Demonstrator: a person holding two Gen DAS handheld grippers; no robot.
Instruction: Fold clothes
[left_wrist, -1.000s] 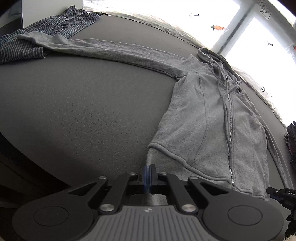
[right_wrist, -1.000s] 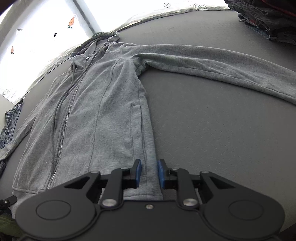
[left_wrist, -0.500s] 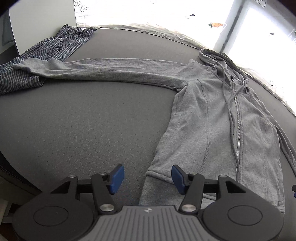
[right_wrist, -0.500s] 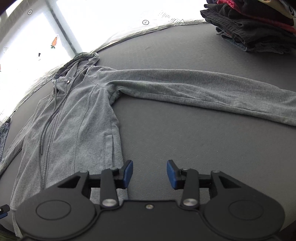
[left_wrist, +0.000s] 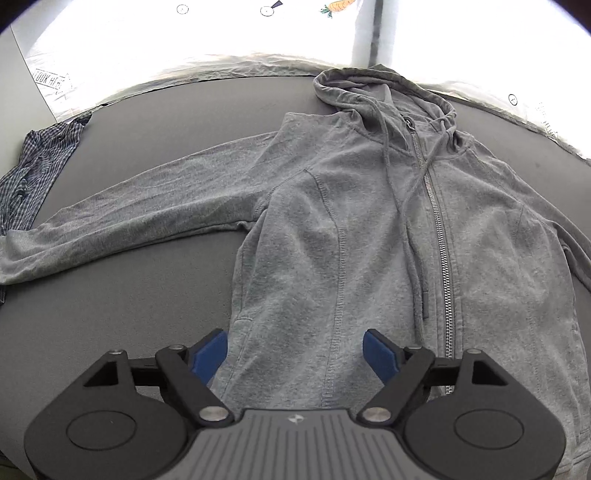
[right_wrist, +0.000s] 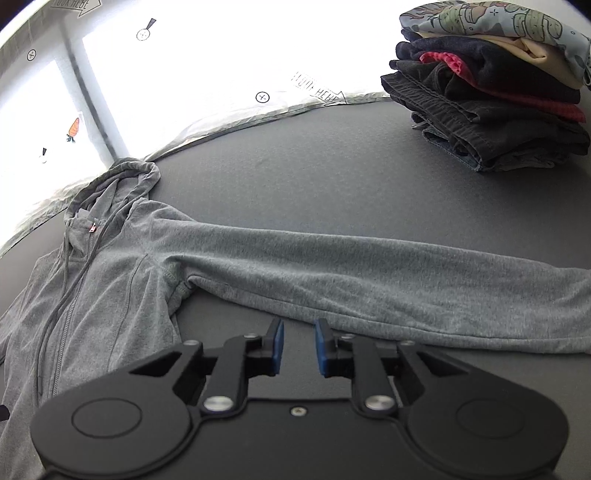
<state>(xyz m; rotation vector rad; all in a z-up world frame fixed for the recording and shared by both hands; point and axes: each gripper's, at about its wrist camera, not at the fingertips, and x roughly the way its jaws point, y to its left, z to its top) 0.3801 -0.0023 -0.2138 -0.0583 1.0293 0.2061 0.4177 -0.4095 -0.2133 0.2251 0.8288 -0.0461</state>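
Note:
A grey zip hoodie (left_wrist: 369, 229) lies flat and face up on the dark grey table, both sleeves stretched sideways. My left gripper (left_wrist: 294, 352) hovers over the hoodie's left front panel; its jaws are opening wide and the blue pads (left_wrist: 208, 350) press on nothing. In the right wrist view the hoodie (right_wrist: 110, 280) fills the left, and its sleeve (right_wrist: 388, 284) runs out to the right. My right gripper (right_wrist: 298, 345) sits just in front of that sleeve's near edge. Its jaws are closing with a narrow gap, and no cloth shows between them.
A stack of folded clothes (right_wrist: 491, 96) stands at the far right of the table. A crumpled checked shirt (left_wrist: 33, 166) lies at the far left, under the end of the hoodie's sleeve. Bright windows run behind the table's far edge (right_wrist: 258, 114).
The left gripper let go of the hoodie's hem corner, opened wide and moved over the front panel. The right gripper left the hoodie's lower side, opened, shifted toward the sleeve and narrowed again.

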